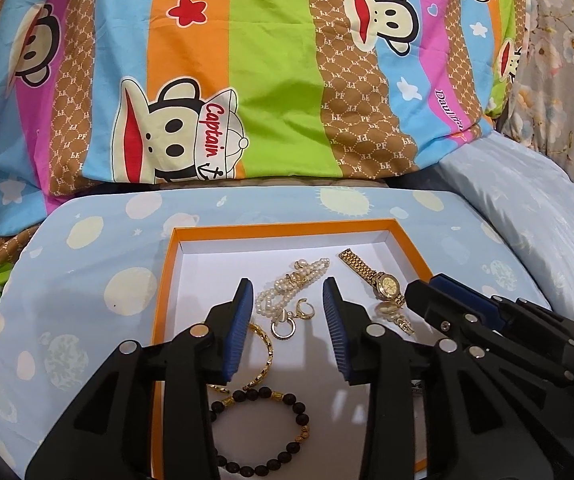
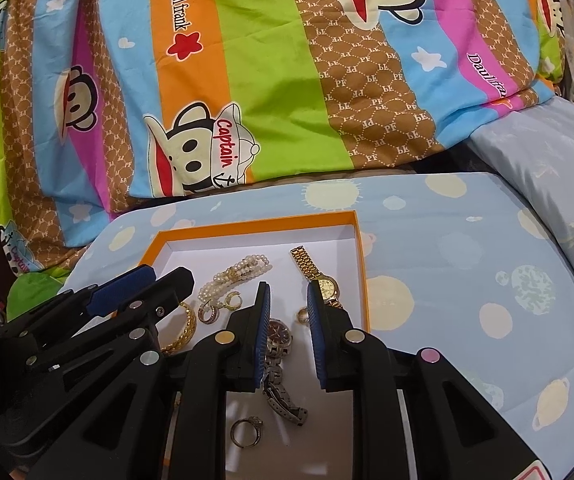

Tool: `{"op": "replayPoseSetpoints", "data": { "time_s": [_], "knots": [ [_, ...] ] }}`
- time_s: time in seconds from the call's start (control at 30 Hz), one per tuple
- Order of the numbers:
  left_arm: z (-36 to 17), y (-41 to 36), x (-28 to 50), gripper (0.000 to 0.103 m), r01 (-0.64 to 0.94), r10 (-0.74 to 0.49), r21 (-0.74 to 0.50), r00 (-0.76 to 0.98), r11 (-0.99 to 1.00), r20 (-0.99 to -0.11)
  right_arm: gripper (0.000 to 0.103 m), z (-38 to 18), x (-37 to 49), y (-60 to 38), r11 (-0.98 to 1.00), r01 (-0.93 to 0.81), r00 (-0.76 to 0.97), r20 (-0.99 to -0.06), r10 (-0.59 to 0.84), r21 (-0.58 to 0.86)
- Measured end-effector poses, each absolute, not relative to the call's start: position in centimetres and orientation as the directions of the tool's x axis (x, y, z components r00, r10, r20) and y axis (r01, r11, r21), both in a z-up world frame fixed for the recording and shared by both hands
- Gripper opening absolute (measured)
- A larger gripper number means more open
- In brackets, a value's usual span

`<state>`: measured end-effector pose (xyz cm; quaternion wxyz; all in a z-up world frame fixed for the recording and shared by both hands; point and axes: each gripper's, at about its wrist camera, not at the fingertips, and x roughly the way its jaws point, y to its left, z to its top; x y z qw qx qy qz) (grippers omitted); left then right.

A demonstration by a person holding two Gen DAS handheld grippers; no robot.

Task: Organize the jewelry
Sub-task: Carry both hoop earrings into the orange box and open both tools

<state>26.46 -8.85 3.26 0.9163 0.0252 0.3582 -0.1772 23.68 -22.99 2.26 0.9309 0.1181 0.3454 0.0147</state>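
An orange-rimmed box [image 1: 287, 227] [image 2: 255, 221] with a white floor holds the jewelry. My left gripper [image 1: 287, 285] [image 2: 167, 274] hovers open and empty over a pearl bracelet [image 1: 273, 302] [image 2: 231, 274] and hoop earrings [image 1: 285, 326]. A gold bangle [image 1: 265, 344] and a dark bead bracelet [image 1: 301, 416] lie nearer me. My right gripper [image 2: 288, 288] [image 1: 423, 286] has its jaws a narrow gap apart, pressing on nothing. Below that gap a dark watch [image 2: 279, 332] lies on the box floor. A gold watch [image 2: 323, 280] [image 1: 385, 282] sits just to its right, a silver ring [image 2: 247, 432] nearest me.
The box rests on a light blue cushion with a planet print [image 2: 447, 280]. Behind it rises a striped cartoon-monkey quilt [image 1: 271, 80]. A pale blue pillow [image 1: 527, 220] lies to the right. The two grippers stand side by side, close together.
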Motion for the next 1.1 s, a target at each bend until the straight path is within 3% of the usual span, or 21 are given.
{"op": "replayPoseSetpoints", "data": {
  "time_s": [0.67, 1.1],
  "knots": [
    [6.1, -7.5, 22.6, 0.036, 0.354, -0.315, -0.069, 0.703, 0.933, -0.638, 0.027, 5.2, 18.7, -21.6, 0.973, 0.051, 0.784, -0.612, 0.101, 0.226],
    [8.7, -5.6, 15.7, 0.046, 0.372, -0.335, -0.068, 0.721, 0.926, -0.607, 0.029, 6.6, 10.6, -19.8, 0.972, 0.047, 0.798, -0.594, 0.102, 0.229]
  ]
}}
